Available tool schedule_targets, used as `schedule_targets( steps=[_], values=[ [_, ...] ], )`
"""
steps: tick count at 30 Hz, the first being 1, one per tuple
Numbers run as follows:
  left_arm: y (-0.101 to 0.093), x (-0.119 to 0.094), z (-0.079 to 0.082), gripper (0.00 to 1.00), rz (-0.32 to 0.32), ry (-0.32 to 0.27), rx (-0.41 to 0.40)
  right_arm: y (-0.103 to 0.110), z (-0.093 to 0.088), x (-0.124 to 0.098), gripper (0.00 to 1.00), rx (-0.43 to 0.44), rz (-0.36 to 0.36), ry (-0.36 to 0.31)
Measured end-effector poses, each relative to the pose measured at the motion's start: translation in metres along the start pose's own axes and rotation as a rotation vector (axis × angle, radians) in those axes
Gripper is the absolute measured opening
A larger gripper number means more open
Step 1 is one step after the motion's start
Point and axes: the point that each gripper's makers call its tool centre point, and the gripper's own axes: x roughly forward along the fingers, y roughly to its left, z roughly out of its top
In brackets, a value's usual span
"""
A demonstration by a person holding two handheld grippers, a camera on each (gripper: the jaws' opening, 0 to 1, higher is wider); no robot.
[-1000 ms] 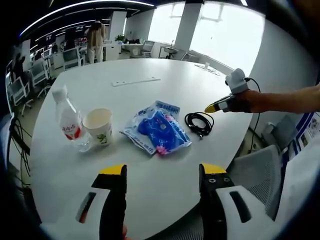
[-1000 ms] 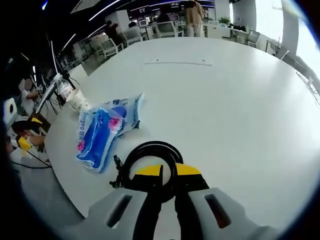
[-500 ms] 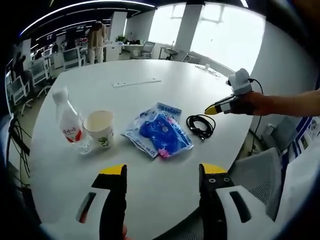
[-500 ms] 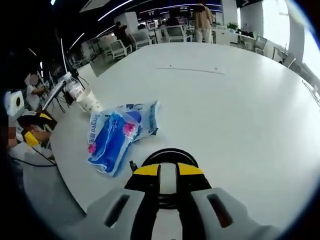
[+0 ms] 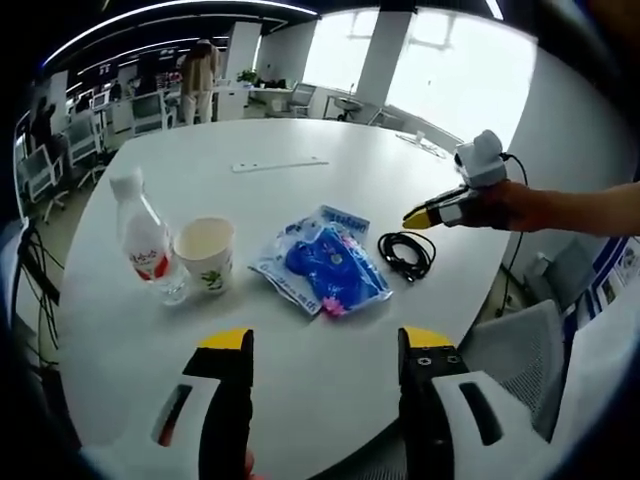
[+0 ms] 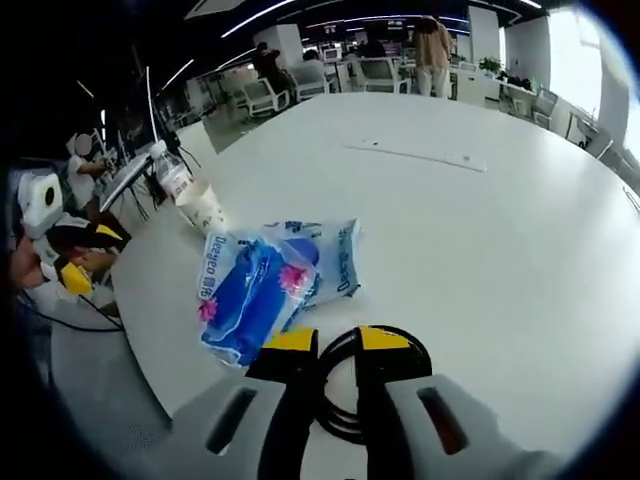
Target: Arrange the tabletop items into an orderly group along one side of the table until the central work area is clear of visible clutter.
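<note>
Right gripper view had your right gripper (image 6: 327, 342) poised directly over the coiled black cable (image 6: 375, 385), jaws parted only a little, holding nothing, the coil showing between and just past the tips. Your left gripper (image 5: 322, 342) was well back from everything, jaws wide apart and empty. From it, the items lay in a loose row across the white table (image 5: 300, 195): water bottle (image 5: 140, 240), paper cup (image 5: 205, 255), blue packet (image 5: 325, 268), then the cable nearest your right hand. So the cable was plainly the right gripper's to take.

Bright windows (image 5: 440, 70), white pillar (image 5: 375, 50), office chairs (image 6: 262, 97), ceiling strip lights (image 5: 170, 10)
</note>
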Motion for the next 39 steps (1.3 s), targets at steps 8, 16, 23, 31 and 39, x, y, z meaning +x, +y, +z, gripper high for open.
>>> schedule_targets(
  steps=[8,16,23,31,39],
  values=[
    [0.006,-0.001,-0.001,0.58,0.009,-0.001,-0.008,0.013,0.02,0.006,0.14,-0.059,0.034,-0.01],
    [0.007,-0.002,-0.005,0.58,0.013,-0.001,-0.023,0.017,0.031,0.012,0.14,-0.129,0.065,0.0],
    [0.009,-0.003,-0.006,0.58,0.019,0.001,-0.028,0.022,0.035,0.018,0.16,-0.219,0.104,0.027],
    [0.011,-0.006,-0.004,0.58,0.025,-0.001,-0.025,0.032,0.038,0.025,0.18,-0.329,0.158,0.076],
    [0.011,-0.009,-0.005,0.59,0.026,0.003,-0.012,0.035,0.04,0.034,0.19,-0.375,0.18,0.099]
  ],
)
